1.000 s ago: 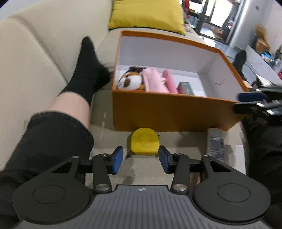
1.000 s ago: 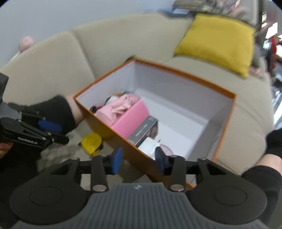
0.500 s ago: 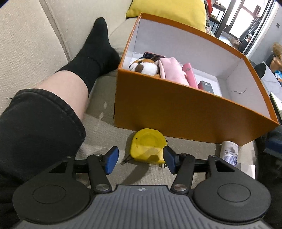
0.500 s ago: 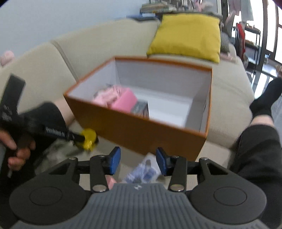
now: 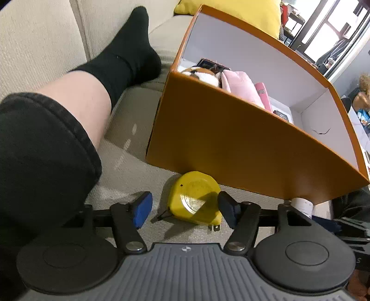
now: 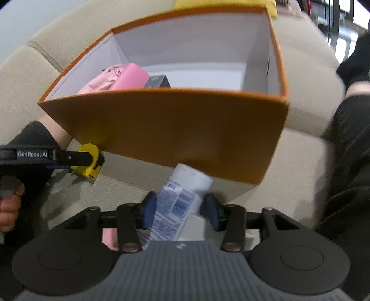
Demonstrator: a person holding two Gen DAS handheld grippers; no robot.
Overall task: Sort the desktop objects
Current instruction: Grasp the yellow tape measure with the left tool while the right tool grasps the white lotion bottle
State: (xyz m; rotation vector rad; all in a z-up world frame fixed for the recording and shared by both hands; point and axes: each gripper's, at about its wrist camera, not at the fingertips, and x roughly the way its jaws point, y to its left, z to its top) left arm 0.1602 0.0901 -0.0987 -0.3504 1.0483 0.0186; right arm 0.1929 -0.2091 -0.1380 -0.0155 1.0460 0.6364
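Left gripper point(image 5: 185, 209) spread wide round the yellow tape measure point(image 5: 195, 198) on the sofa cushion point(image 5: 129, 176), pads not touching; right gripper point(image 6: 180, 210) parted astride the white bottle point(image 6: 182, 196) beside the orange box point(image 6: 175, 129); best centred, closed squarely, lifted clear of the rim.

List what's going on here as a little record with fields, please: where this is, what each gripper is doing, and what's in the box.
Setting: beige sofa, person's legs on either side
Left gripper: open, fingers either side of yellow tape measure, not closed on it
Right gripper: open, straddling white tube lying against the box
Orange box: holds plush toy, pink items, small dark box
Behind box: yellow cushion
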